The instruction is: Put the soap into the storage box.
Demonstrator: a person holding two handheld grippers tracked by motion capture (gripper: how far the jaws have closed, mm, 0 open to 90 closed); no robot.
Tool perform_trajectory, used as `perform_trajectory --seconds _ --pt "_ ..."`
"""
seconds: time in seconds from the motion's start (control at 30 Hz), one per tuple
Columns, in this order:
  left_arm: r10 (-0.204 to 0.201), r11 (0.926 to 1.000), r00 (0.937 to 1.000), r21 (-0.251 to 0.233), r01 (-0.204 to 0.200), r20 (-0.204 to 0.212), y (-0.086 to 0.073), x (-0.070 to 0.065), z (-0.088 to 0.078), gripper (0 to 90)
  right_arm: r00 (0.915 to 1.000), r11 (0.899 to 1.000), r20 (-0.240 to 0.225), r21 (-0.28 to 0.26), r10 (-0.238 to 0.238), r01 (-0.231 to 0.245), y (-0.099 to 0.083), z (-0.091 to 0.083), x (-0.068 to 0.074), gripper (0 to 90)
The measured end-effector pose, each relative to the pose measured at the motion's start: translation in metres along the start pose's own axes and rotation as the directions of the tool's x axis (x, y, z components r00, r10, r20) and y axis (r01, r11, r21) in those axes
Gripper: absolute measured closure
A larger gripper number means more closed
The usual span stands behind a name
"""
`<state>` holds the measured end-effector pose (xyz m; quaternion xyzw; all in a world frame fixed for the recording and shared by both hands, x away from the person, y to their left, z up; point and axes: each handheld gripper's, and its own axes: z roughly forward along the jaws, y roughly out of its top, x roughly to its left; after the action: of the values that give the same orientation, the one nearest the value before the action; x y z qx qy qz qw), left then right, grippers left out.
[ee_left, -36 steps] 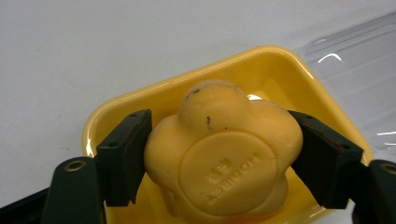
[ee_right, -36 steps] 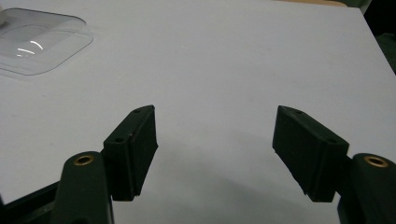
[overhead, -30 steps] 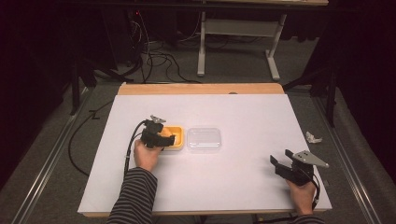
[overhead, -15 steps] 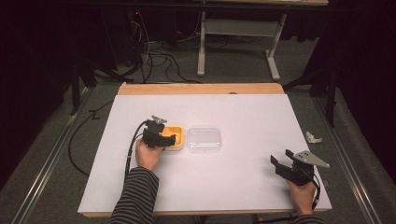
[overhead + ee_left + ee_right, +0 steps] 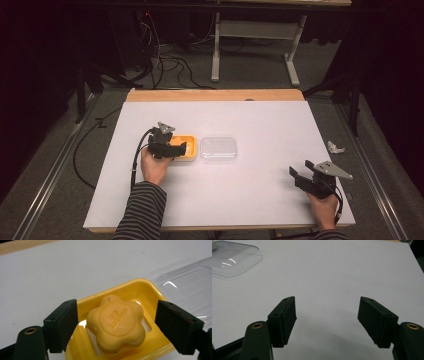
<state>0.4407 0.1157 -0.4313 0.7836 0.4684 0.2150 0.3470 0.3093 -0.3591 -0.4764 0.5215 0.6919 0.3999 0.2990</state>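
Since a second ago almost nothing has shifted: your left gripper (image 5: 176, 148) has stayed over the yellow soap dish (image 5: 186, 156), and your right gripper (image 5: 300, 176) has kept to the near right corner of the counter (image 5: 270, 120).

In the left gripper view the jaws stand wide, one on each side of the flower-shaped orange soap (image 5: 116, 323), which lies in the dish; neither jaw touches it yet. This looks like the approach to a grasp on the soap. Your next move calls for lowering until both jaws flank its scalloped sides, then closing evenly; the bar may be slippery, so squeeze squarely.

The right gripper is wide open too and holds nothing, with bare counter under it.

Mind the dish rim: the left jaw sits just beside it. The clear plastic lid (image 5: 218, 149) lies just beside the dish on its right, so lift the soap straight up. Open room lies toward you and across the middle of the counter; the right edge is near your right hand (image 5: 324, 207).
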Motion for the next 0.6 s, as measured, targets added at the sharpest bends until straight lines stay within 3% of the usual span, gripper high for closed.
perform_trajectory --seconds 0.6 --pt "0.008 0.9981 0.9992 -0.061 -0.005 0.039 0.002 -0.004 -0.025 20.1 1.0 1.0 0.003 -0.001 -0.002 0.002 0.0 0.0 0.0 31.5"
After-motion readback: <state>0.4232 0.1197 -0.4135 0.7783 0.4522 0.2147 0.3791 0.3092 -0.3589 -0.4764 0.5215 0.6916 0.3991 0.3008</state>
